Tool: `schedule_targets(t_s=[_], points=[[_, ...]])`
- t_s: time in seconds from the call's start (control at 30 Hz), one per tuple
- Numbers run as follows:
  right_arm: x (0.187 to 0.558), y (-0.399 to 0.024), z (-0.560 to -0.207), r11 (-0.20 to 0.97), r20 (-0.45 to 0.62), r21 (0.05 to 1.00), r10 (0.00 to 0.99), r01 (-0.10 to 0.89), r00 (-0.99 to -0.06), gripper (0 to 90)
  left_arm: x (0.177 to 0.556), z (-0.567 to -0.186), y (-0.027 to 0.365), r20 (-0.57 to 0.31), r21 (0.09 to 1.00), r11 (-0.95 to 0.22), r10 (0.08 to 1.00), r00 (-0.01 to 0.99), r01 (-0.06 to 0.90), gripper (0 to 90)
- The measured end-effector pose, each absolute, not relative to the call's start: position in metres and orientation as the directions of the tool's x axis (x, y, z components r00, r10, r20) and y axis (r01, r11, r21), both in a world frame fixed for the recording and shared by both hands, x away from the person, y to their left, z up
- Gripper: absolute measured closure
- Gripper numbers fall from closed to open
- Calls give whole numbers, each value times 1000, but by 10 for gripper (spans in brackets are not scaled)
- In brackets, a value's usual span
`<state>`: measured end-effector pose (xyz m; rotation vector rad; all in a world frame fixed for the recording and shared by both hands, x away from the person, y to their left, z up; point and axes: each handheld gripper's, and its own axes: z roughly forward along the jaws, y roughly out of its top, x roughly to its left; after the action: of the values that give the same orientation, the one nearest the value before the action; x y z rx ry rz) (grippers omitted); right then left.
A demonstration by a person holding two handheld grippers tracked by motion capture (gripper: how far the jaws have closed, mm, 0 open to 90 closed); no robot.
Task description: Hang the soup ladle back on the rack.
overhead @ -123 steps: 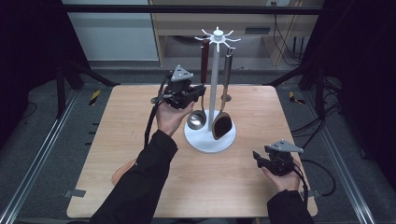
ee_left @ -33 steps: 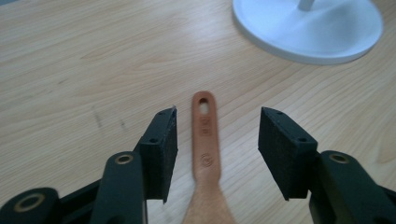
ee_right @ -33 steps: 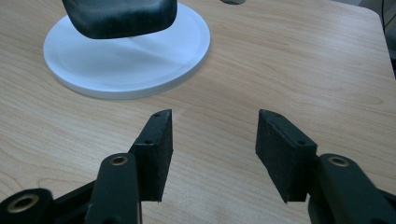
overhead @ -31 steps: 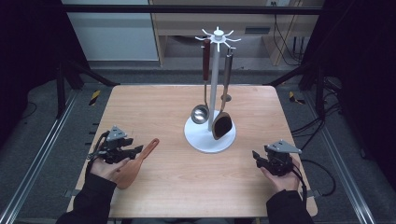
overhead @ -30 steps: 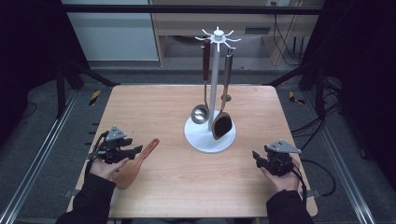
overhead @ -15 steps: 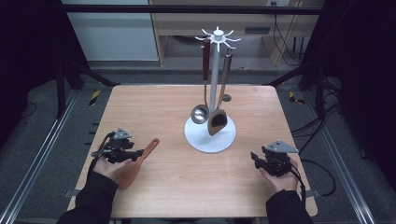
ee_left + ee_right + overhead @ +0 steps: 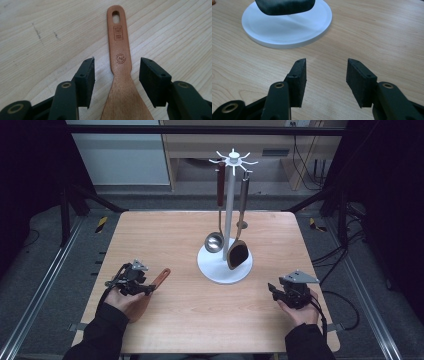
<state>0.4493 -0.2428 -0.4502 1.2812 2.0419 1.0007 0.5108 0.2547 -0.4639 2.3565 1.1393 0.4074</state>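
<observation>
A: Left gripper (image 7: 115, 82)?
B: 2 black ribbed pads, spread wide, just closing a little; clear of the wooden spatula (image 7: 120, 72) lying flat between them on the pale grained table (image 7: 37, 30). The spatula's slim handle has an oval hole and widens into the blade.

A: Right gripper (image 7: 325, 80)?
B: Spread wide too, just narrowing, with only bare table between the jaws, near the smooth white round stand base (image 7: 287, 32). A steel ladle (image 7: 215, 241) hangs there.

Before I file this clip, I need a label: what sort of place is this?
Probably a lab recording bench: a bare wooden table inside metal rails, a utensil stand, loose cables on the floor.
</observation>
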Motion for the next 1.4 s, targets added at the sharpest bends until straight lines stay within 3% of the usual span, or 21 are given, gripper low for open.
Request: schedule_targets(t_s=[0.23,0.5,0.83,1.17,1.4], points=[[446,-236,-431,240,-6,854,891,461,-453,657,510,-467,254,63,546,-532,796,602,647,482],[445,-226,-390,183,14,917,873,355,-488,900,504,-463,260,22,612,-463,820,571,642,485],[456,-208,-325,82,24,978,868,192,-496,900,493,-453,274,7,703,-383,847,532,599,473],[473,-197,-286,16,26,996,883,87,-469,900,473,-452,293,37,774,-359,849,528,522,484],[484,-185,-262,30,-4,998,877,47,-481,900,469,-455,304,-33,760,-297,871,491,578,502]])
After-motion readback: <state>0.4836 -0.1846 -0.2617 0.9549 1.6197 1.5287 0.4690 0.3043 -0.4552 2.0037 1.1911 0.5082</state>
